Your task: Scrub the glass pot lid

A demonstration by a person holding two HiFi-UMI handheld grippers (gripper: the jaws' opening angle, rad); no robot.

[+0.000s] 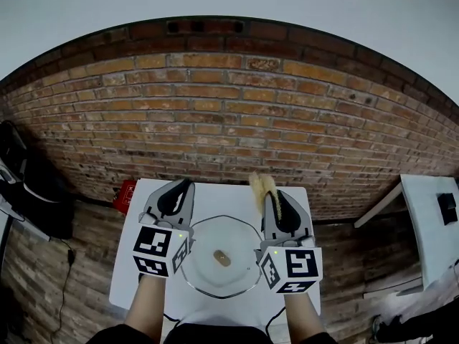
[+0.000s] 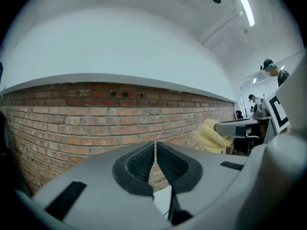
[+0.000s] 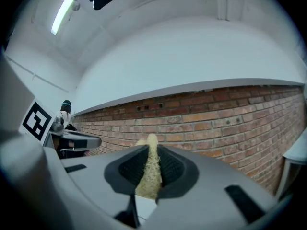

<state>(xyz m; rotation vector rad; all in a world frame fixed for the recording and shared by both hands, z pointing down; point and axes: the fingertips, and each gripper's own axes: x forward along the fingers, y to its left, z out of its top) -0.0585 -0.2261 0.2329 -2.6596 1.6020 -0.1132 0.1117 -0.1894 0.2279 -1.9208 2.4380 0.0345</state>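
1. Directly under the head camera, a glass pot lid [image 1: 215,272] lies flat on a white desk [image 1: 222,196], with its knob [image 1: 222,257] up at the centre.
2. Beside the lid's left edge is the left tool [image 1: 187,184], pointing away from the person toward a brick wall [image 1: 229,113]. Its jaws are pressed together with nothing between them.
3. Beside the lid's right edge is the right tool [image 1: 271,196], pointing the same way. Its jaws pinch a yellow sponge [image 1: 262,186], which sticks out past the tips.
4. From above, the lid sits between the two tools, closer to the person than their tips are. The sponge shows past the lid's far right rim, over bare desk and not on the glass.
5. In the left gripper view, the closed left tool [image 2: 156,150] faces the brick wall, and the right tool [image 2: 237,127] with the sponge [image 2: 210,135] appears off to the right.
6. In the right gripper view, the sponge [image 3: 151,169] fills the gap between the pads of the right tool [image 3: 152,150].
7. Just off the desk's far left corner lies a red object [image 1: 125,196].
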